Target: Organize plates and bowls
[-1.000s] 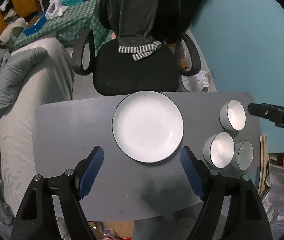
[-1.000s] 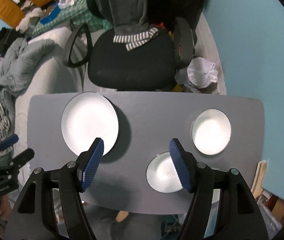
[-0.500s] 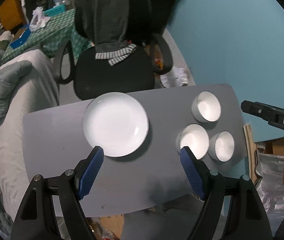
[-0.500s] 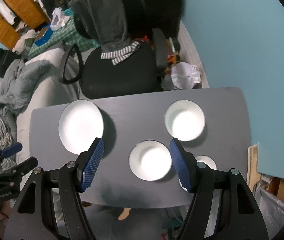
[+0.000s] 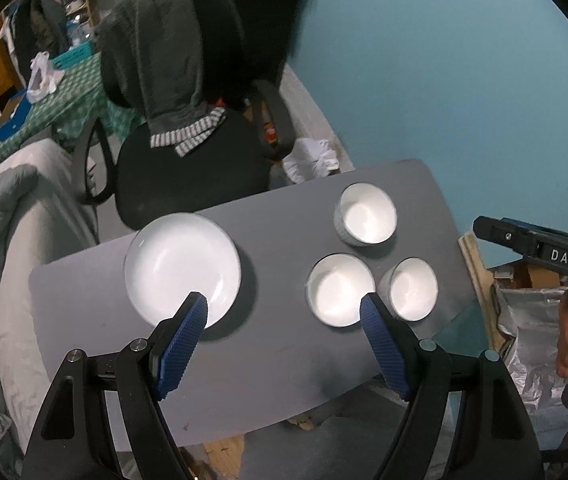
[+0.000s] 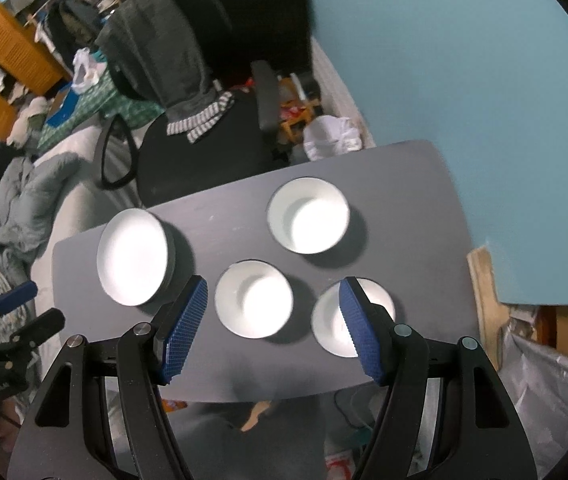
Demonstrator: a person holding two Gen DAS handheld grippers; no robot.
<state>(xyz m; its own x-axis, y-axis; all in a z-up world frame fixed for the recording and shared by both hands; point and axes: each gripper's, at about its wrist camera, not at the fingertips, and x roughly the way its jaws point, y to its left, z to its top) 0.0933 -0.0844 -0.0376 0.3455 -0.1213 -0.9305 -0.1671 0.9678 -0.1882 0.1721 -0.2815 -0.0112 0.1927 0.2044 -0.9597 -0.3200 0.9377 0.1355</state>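
Grey table (image 5: 284, 376), white plate (image 5: 181, 268) toward its left, three bowls (image 5: 340, 294) toward its right, left gripper (image 5: 284, 312) and right gripper (image 6: 273, 292) above it, both jaws apart, empty

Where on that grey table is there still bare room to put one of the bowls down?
The widest bare strip of the table runs between the plate and the three bowls. Another lies along the near edge, under the left gripper. The right end is crowded: two bowls look almost touching, the third just behind.

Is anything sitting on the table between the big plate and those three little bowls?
No. Both wrist views show only bare grey table between the plate and the nearest bowl.
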